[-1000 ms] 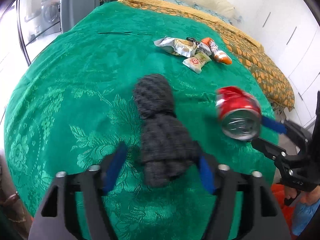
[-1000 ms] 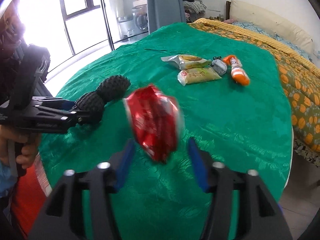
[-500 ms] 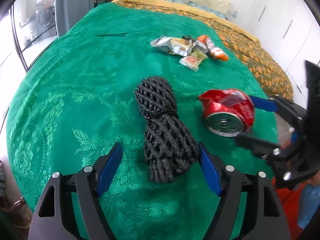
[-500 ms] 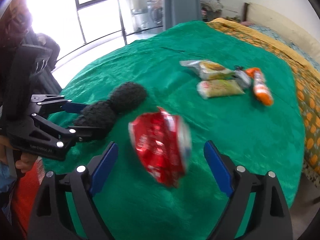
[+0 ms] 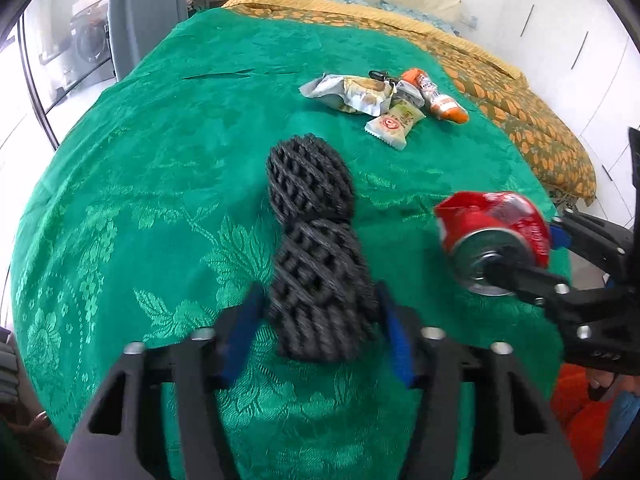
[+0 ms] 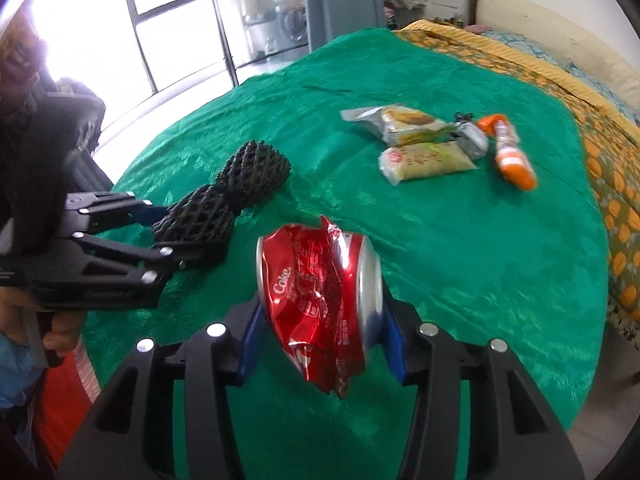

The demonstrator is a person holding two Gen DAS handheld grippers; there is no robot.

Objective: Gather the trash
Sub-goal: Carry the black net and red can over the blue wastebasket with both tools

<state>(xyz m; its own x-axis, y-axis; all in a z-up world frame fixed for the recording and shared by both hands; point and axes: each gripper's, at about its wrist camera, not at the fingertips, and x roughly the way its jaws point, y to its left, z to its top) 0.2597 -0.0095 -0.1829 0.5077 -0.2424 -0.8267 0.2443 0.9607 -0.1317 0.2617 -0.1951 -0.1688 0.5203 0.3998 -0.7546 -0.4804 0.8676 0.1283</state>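
A black foam net [image 5: 308,184] lies lengthwise on the green bedspread [image 5: 160,160]. My left gripper [image 5: 320,332] has its jaws closing on the net's near end, and the blue pads [image 5: 390,332] touch both sides. The right wrist view shows the same net [image 6: 256,164] in the left gripper [image 6: 172,236]. A crushed red Coke can [image 6: 316,276] sits between the jaws of my right gripper [image 6: 322,320], which are closing with the pads against its two ends. From the left wrist, the can [image 5: 492,216] appears at the right in the right gripper [image 5: 528,256].
Farther up the bed lie a silver snack wrapper [image 5: 360,92], a pale packet [image 5: 394,122] and an orange tube-shaped wrapper [image 5: 440,100]. An orange patterned blanket [image 5: 520,112] covers the bed's right side. Windows and a grey curtain stand at the left. A person's hand holds the left gripper's handle [image 6: 60,328].
Both grippers stood wide open around the net and the can half a second ago. Both have now closed onto them.
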